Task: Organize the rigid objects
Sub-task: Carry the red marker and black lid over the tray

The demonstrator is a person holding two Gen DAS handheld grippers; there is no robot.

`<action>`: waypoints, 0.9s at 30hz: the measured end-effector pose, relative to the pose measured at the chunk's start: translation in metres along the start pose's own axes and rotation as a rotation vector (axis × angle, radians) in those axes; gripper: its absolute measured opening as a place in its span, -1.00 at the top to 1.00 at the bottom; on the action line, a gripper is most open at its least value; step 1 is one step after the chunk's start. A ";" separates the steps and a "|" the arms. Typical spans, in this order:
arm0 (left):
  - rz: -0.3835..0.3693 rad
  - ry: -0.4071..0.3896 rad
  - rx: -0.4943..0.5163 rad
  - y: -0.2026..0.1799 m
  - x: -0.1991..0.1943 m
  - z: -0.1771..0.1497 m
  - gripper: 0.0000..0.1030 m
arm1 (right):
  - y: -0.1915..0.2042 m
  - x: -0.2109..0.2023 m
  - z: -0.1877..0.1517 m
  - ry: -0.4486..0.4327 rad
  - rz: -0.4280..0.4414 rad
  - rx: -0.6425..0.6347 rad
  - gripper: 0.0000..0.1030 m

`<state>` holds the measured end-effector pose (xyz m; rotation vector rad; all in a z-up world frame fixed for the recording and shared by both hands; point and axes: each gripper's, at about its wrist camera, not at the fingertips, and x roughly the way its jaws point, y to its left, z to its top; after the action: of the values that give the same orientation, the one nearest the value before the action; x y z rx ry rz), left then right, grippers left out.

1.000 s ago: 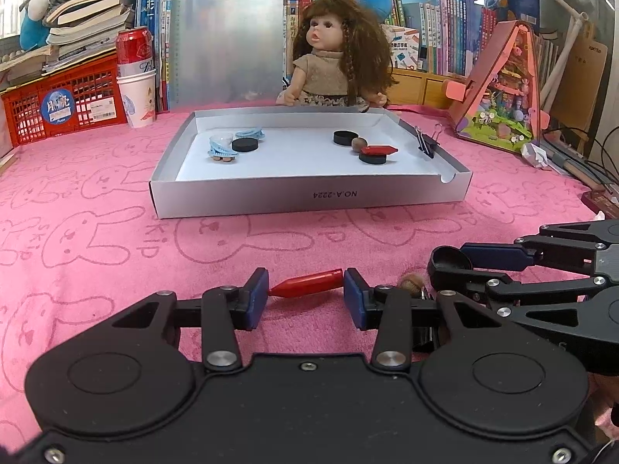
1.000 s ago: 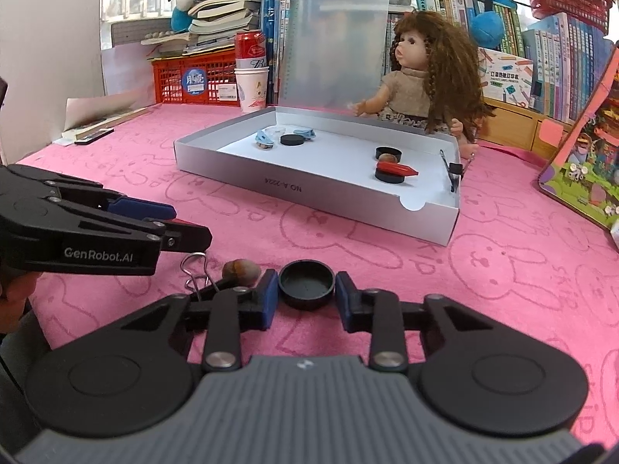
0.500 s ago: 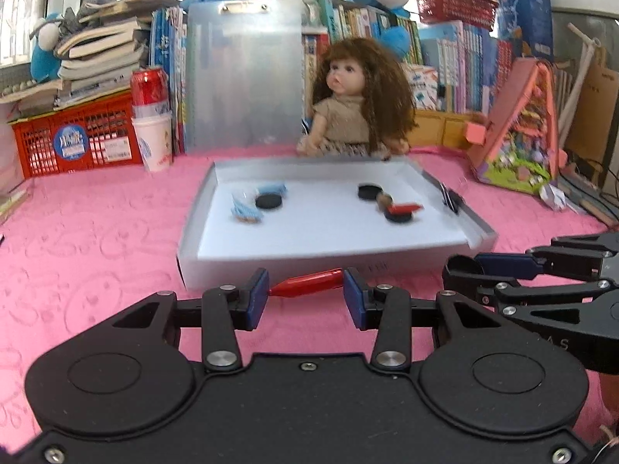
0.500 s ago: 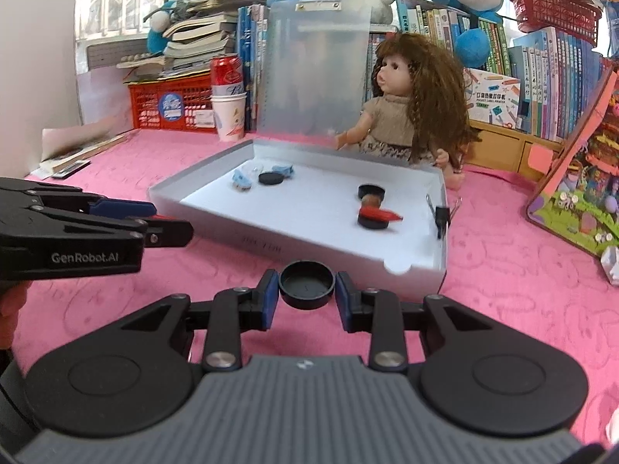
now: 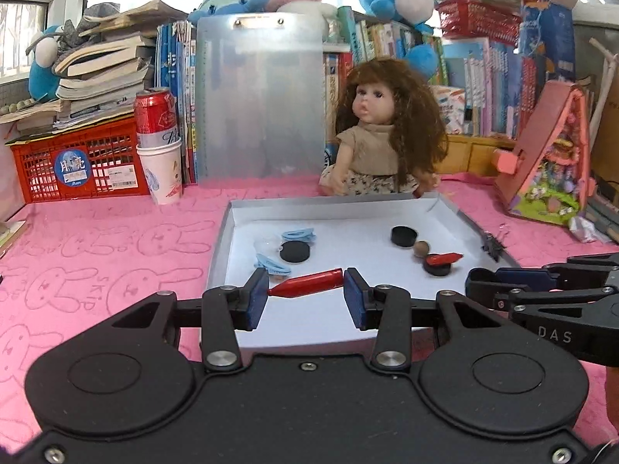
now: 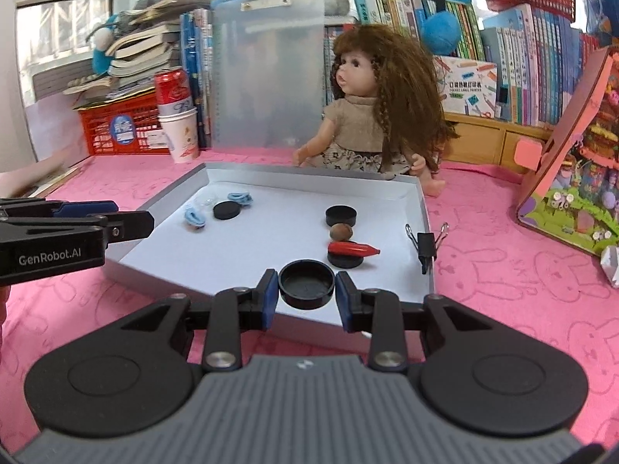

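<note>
My left gripper (image 5: 305, 290) is shut on a red tapered cap (image 5: 307, 283), held crosswise over the near edge of the shallow white box (image 5: 460, 218). My right gripper (image 6: 305, 292) is shut on a round black lid (image 6: 306, 283) above the box's (image 6: 419, 193) near rim. Inside the box lie black discs (image 5: 295, 252) (image 6: 341, 215), blue hair ties (image 5: 298, 236), a brown nut (image 6: 341, 232) and another red cap (image 6: 354, 248) resting on a black disc. A black binder clip (image 6: 425, 245) sits on the box's right wall. Each gripper shows at the edge of the other's view.
A doll (image 5: 381, 131) sits right behind the box. A red can in paper cups (image 5: 160, 143), a red crate (image 5: 77, 160) and a clipboard (image 5: 259, 96) stand at the back left; a pink toy house (image 5: 549, 154) stands at the right. The pink cloth (image 5: 96, 247) covers the table.
Both grippers rose and moved forward with their loads, from the cloth in front of the box to over its near edge. The nut and clip left on the cloth have dropped out of view.
</note>
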<state>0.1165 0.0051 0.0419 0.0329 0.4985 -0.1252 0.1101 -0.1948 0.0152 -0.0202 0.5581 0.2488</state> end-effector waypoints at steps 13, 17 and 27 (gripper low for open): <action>0.022 0.101 -0.010 0.004 0.060 -0.002 0.22 | -0.001 0.037 0.010 0.043 -0.047 0.028 0.29; 0.022 0.103 -0.005 0.002 0.064 -0.002 0.22 | -0.001 0.044 0.011 0.054 -0.050 0.034 0.29; 0.037 0.107 0.006 0.001 0.074 0.002 0.22 | -0.002 0.054 0.014 0.066 -0.062 0.049 0.29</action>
<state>0.1820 -0.0024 0.0082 0.0551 0.6036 -0.0894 0.1618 -0.1838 -0.0012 0.0015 0.6276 0.1749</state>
